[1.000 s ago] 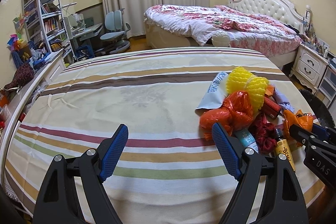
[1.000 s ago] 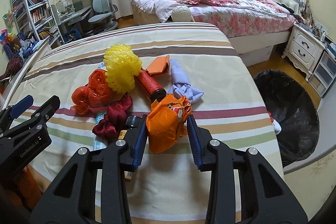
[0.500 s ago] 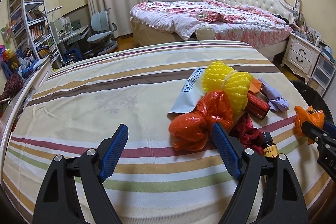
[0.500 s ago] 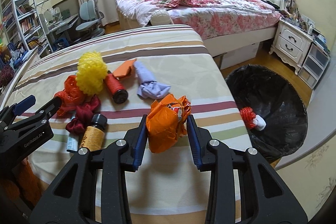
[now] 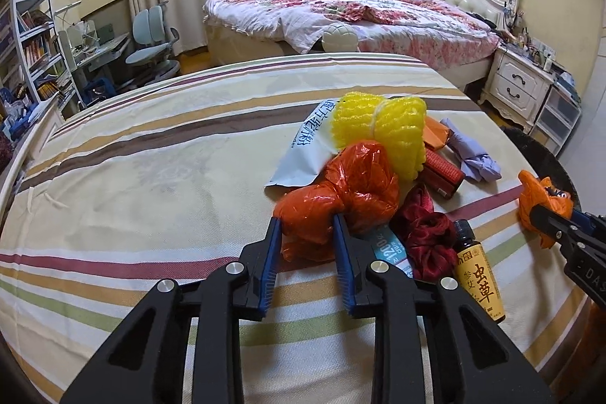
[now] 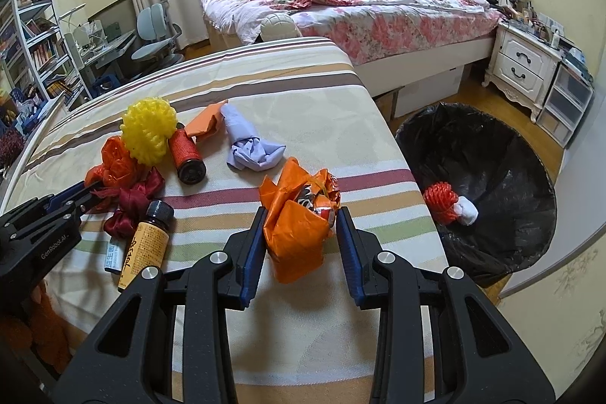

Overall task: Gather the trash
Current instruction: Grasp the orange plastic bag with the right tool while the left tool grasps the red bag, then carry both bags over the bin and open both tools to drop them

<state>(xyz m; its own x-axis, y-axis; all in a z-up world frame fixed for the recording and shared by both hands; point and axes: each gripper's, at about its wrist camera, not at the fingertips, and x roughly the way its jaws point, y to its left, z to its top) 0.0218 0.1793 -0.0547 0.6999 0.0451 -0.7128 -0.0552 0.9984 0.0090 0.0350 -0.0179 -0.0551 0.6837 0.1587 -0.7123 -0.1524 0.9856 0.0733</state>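
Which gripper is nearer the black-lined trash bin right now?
Right. The right gripper, clamped on the orange wrapper, is at the bed edge beside the bin; the left gripper is closing on the red-orange bag, farther away.

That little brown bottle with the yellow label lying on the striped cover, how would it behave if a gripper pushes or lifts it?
The brown bottle lies on its side and is round, so a sideways push would probably roll it. It looks like rigid glass with its black cap on, so likely stiff, somewhat heavy for its size, possibly slippery between pads. The red fabric scrap touching its cap end might check a roll that way.
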